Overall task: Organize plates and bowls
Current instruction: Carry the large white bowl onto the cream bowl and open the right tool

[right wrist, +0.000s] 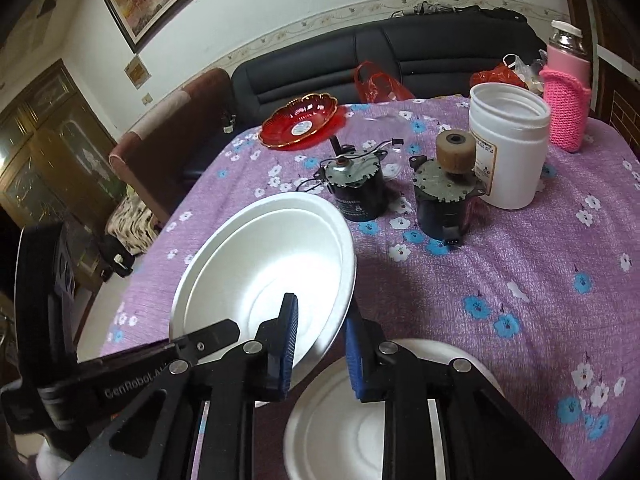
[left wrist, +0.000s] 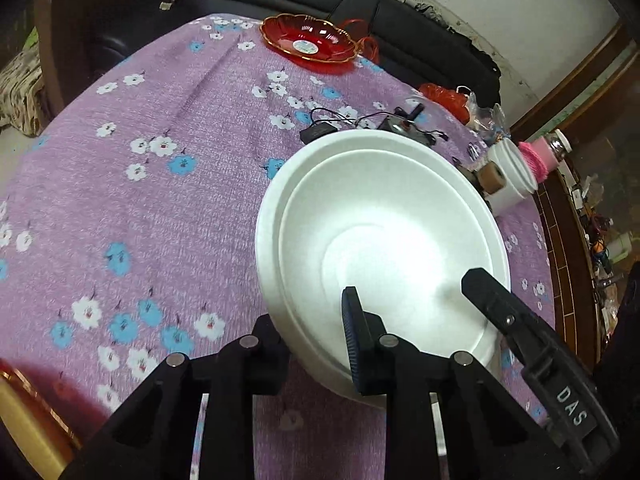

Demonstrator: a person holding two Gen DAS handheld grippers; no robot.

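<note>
A white foam bowl (left wrist: 384, 240) (right wrist: 268, 264) hangs tilted above the purple flowered tablecloth (left wrist: 160, 208); it looks like two nested bowls. My left gripper (left wrist: 308, 336) straddles its near rim and seems shut on it. My right gripper (right wrist: 320, 344) straddles the rim on the other side, one finger inside; its arm shows in the left wrist view (left wrist: 520, 328). A second white foam bowl (right wrist: 340, 420) lies on the table under the right gripper. A red glass dish (left wrist: 308, 42) (right wrist: 300, 126) sits at the far edge.
Two small motors (right wrist: 358, 188) (right wrist: 444, 192) with wires stand beyond the bowls. A white plastic jar (right wrist: 508, 144) and a pink knitted bottle (right wrist: 568, 96) are at the right. A black sofa (right wrist: 400, 56) is behind the table.
</note>
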